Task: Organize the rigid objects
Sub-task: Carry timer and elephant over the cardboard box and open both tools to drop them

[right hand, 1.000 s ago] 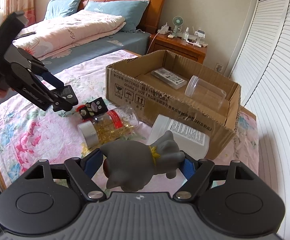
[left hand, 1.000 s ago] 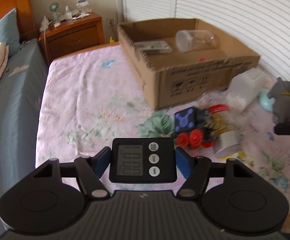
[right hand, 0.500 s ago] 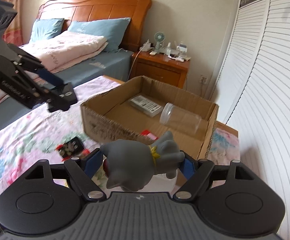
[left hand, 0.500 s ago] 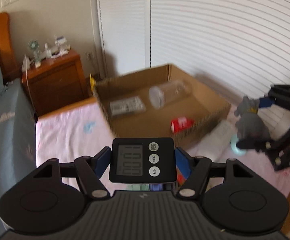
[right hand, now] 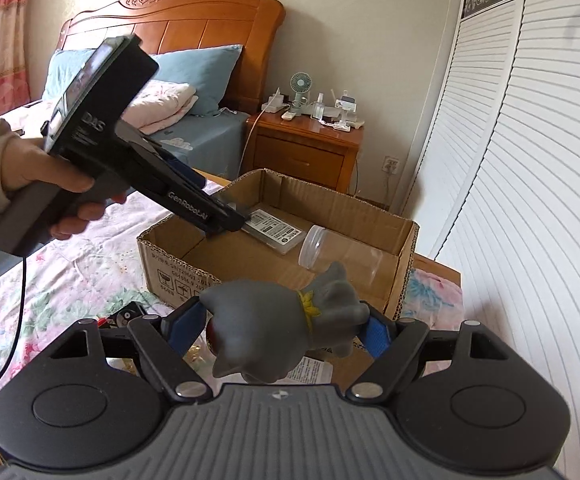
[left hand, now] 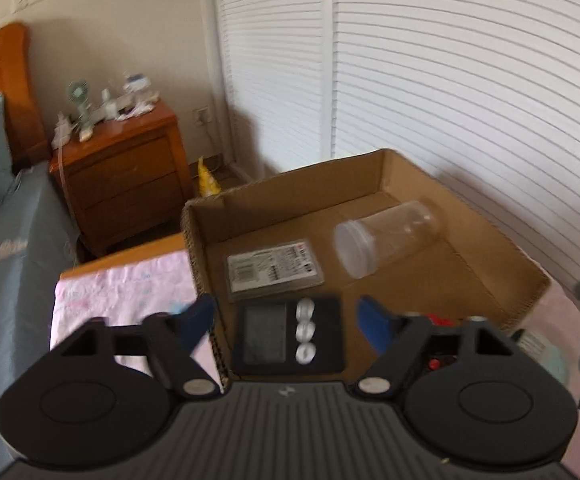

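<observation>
Cardboard box (left hand: 526,276) rim under opening left claw (left hand: 286,316), black timer (left hand: 288,334) seemingly loose between.

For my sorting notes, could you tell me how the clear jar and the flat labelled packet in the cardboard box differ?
The clear jar is a see-through cylinder lying on its side; the flat labelled packet is a thin rectangle lying flat. The jar looks empty and unmarked; the packet bears a printed white label. Both rest on the floor of the cardboard box, side by side.
</observation>
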`<state>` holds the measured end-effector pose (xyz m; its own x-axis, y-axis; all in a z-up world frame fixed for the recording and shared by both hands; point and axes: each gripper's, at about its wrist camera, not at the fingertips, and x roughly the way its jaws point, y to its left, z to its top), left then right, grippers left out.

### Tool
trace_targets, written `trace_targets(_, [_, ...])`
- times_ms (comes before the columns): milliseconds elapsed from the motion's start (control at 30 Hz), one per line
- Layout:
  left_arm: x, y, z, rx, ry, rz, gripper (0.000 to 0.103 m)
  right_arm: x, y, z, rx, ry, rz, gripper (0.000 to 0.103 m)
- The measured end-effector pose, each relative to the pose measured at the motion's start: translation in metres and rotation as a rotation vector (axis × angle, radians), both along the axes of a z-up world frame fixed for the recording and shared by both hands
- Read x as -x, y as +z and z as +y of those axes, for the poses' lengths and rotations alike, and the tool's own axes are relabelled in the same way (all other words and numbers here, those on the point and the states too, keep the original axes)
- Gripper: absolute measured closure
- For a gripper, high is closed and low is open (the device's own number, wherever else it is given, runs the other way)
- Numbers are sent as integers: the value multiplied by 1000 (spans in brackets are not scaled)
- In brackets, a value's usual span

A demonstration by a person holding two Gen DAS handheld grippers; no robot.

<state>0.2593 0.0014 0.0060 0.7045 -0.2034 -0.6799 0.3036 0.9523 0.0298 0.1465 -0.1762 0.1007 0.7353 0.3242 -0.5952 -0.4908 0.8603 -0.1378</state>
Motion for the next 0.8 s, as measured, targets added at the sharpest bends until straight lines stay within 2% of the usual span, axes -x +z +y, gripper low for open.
trace_targets(33, [3, 0, 3, 17, 15, 8, 11, -1, 0, 0, 1, -5, 1, 19])
trace_targets(100, [12, 3, 10, 54, 6, 7, 10, -4, -1, 0, 1, -12, 7, 19])
trace_targets(200, [31, 10, 17, 62, 14, -5, 5, -9, -3, 1, -1, -33, 21, 19])
trace_targets(367, [67, 20, 31, 74, 37, -28, 1, -18, -3, 0, -13, -77, 42, 19])
trace_targets(533, [96, 20, 39, 53, 40, 11, 1, -28, 0, -2, -35, -119, 70, 19])
trace_targets(667, [121, 14, 40, 32, 40, -3, 1, -38, 5, 0, -49, -163, 83, 19])
trace_targets(800, [138, 7, 46, 80, 9, 30, 1, -57, 9, 12, -34, -193, 83, 19])
